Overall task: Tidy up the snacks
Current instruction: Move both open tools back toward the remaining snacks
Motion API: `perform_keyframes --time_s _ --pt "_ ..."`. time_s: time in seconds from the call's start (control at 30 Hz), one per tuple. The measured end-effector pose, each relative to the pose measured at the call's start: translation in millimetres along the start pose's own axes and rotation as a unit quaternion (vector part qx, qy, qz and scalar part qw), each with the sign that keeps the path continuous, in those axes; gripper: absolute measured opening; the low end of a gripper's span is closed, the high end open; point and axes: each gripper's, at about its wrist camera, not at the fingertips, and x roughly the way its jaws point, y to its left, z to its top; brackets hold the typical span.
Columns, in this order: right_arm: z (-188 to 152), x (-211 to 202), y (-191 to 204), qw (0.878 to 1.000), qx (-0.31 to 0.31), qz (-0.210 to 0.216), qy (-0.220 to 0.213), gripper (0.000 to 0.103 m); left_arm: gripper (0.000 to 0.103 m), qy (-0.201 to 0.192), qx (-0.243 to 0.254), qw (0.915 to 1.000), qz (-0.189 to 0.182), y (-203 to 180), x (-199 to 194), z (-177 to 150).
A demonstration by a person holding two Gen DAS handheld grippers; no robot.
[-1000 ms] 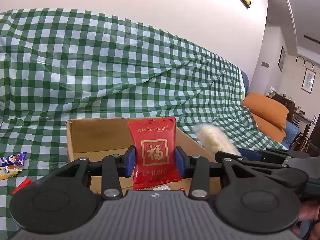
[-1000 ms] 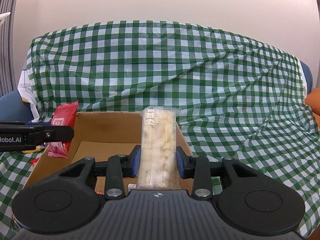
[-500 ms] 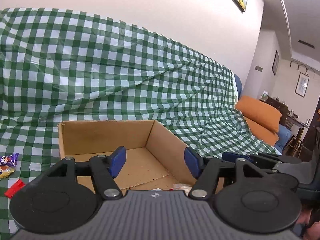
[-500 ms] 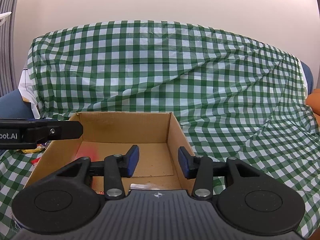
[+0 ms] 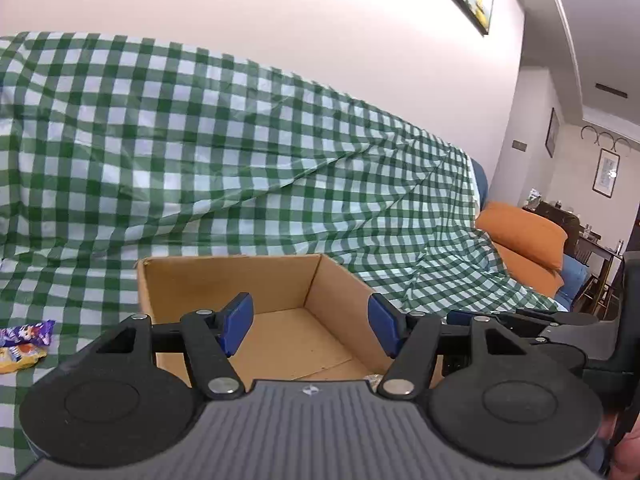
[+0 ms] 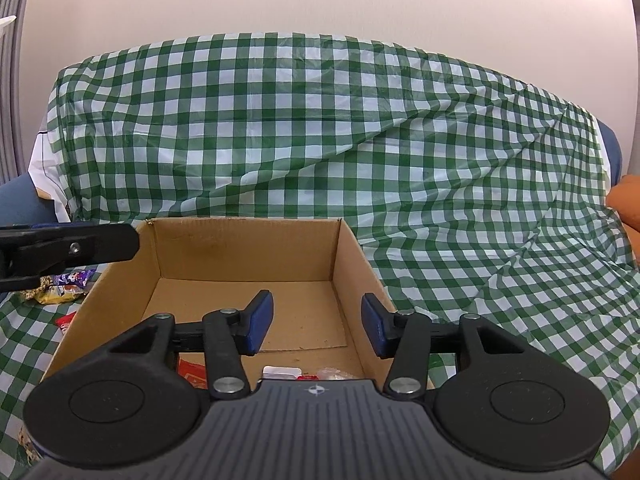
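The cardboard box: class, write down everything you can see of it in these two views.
The cardboard box is plain brown corrugated card, open-topped and upright, resting on the green checked cloth. Its floor is mostly bare; a few snack packets lie at its near end. Both claws, left and right, hang open above it, not touching it.

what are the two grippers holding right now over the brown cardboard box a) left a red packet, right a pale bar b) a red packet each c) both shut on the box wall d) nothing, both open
d: the left gripper and right gripper both show blue pads spread apart with only the brown cardboard box floor between them.
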Motion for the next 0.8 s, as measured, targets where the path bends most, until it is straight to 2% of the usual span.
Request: perform_keyframes --time_s 0.1,0.2,0.23,0.33,0.37,0.4,0.43,0.53,0.6,0.7,0.8 --pt "0.0 2.2 4.9 1.000 0.000 0.002 0.002 0.051 0.068 0.013 0.004 0.9998 0.017 7.8 -3.0 1.1" --pt "0.7 2.5 12.3 1.000 -0.002 0.009 -0.002 0.050 0.062 0.047 0.022 0.9978 0.040 17.3 -2.6 0.6" --pt "0.6 2.8 15.2 1.000 -0.004 0.013 -0.003 0.046 0.060 0.053 0.033 0.9964 0.058 19.8 -3.5 0.2" --pt "0.4 3.4 25.8 1.000 -0.008 0.029 -0.005 0.031 0.037 0.068 0.042 0.9925 0.092 32.5 -8.3 0.1" --pt "0.6 3.5 29.2 0.999 -0.009 0.033 -0.006 0.027 0.033 0.075 0.037 0.9913 0.102 39.1 -10.4 0.9" --pt "1.6 4.4 32.9 0.999 -0.010 0.038 -0.006 0.025 0.029 0.083 0.030 0.9904 0.107 46.1 -13.1 2.4" --pt "2.7 5.7 36.6 0.999 -0.011 0.044 -0.006 0.024 0.020 0.092 0.020 0.9897 0.108 54.5 -15.4 5.1" --pt "4.4 9.2 47.3 0.998 -0.011 0.057 -0.003 0.024 0.018 0.114 0.010 0.9851 0.129 81.2 -16.4 19.4" --pt "5.4 11.3 54.9 0.998 -0.013 0.066 0.001 0.024 0.018 0.123 0.018 0.9796 0.158 104.2 -13.1 32.7" --pt "7.3 10.8 66.5 0.996 -0.026 0.081 -0.002 0.024 0.018 0.106 -0.014 0.9739 0.200 148.6 -19.1 50.9" --pt "8.0 12.3 75.4 0.995 -0.037 0.094 0.004 0.024 0.018 0.080 -0.067 0.9678 0.229 195.9 -37.9 37.9"
